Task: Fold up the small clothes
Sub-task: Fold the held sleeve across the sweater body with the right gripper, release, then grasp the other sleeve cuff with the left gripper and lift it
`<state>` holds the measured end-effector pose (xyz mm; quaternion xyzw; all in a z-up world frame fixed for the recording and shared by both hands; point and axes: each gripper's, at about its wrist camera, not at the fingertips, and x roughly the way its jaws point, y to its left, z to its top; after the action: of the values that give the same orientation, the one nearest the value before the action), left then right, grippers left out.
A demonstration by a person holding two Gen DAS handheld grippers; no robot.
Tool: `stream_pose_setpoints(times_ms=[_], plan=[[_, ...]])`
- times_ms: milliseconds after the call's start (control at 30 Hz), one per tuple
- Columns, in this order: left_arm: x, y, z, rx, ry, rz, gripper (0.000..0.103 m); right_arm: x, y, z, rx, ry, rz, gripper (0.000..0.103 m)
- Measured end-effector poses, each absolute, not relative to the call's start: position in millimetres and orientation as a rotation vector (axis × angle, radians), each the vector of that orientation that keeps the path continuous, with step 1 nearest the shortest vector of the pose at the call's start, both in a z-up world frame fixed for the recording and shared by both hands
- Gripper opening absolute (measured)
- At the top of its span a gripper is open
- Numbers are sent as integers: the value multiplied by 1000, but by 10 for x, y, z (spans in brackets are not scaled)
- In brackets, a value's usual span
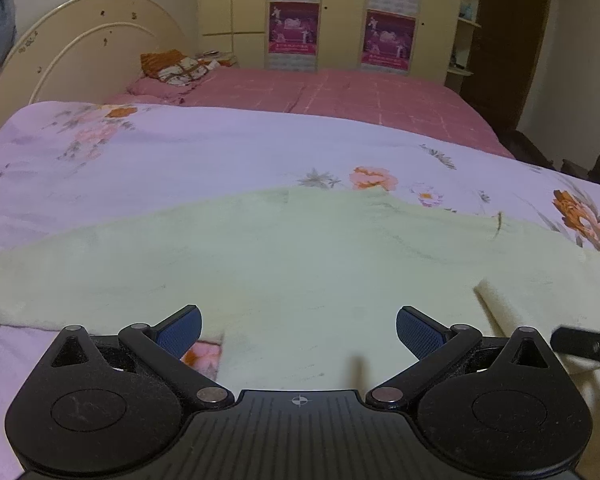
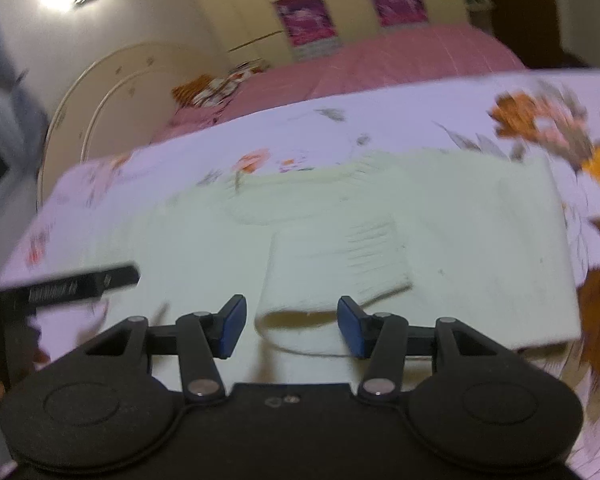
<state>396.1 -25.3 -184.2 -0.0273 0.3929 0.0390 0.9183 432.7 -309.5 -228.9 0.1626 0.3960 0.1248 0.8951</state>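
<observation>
1. I am standing over a bed (image 1: 380,96) with a pink checked cover, a cream rounded headboard (image 1: 84,44) at its far left and a yellow wardrobe (image 1: 340,12) with magenta posters behind it.
2. A lilac floral sheet (image 1: 180,160) is lying across the near part of the bed, and a pale green knit sweater (image 1: 280,264) is spreading flat on top of it.
3. My left hand-held gripper (image 1: 299,334) is hovering over the sweater's near edge with its blue pads wide apart, gripping nothing.
4. My right hand-held gripper (image 2: 291,328) is hanging released, jaws partly apart; the pads are not pressing on anything.
5. A folded-in sleeve (image 2: 336,264) with a ribbed cuff is resting on the sweater's body, and its curled open end is lying just between my right pads, apart from both.
6. In the right wrist view, which is blurring, a black bar of the left hand-held gripper is jutting in from the left edge.
</observation>
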Motion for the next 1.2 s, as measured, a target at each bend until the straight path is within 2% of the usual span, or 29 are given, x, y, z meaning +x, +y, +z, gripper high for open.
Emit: stream_pose_setpoints(times_ms=[233,333,467,533,567,600,633,867,967,1133,1200], plan=[[3864,-109,-1817,-35,796,114,103,4335,-3151,-2447,443,877,193,46],[3846,-23,-1852,-55,809,131,103,4319,-3167,-2483,469,899,171,48],[3789,31,-1904,-69,825,131,103,4432,-3189,-2524,493,858,128,45],[3769,49,-1916,-61,829,128,103,4516,-3174,-2541,489,838,88,40],[3764,62,-1916,-63,828,128,103,4544,-3160,-2544,493,831,85,33],[3764,76,-1915,-69,828,126,103,4568,-3121,-2535,494,821,95,15],[3772,95,-1917,-83,831,119,103,4586,-3070,-2516,484,814,108,10],[3840,199,-1979,-176,855,90,103,4585,-2309,-2368,256,801,330,11],[3842,227,-2009,-201,866,68,103,4549,-2108,-2423,170,873,415,26],[3876,74,-2117,-310,953,-49,103,4335,-2423,-2324,220,835,366,31],[3886,-61,-2183,-369,988,-113,103,4270,-2608,-2298,226,823,316,37]])
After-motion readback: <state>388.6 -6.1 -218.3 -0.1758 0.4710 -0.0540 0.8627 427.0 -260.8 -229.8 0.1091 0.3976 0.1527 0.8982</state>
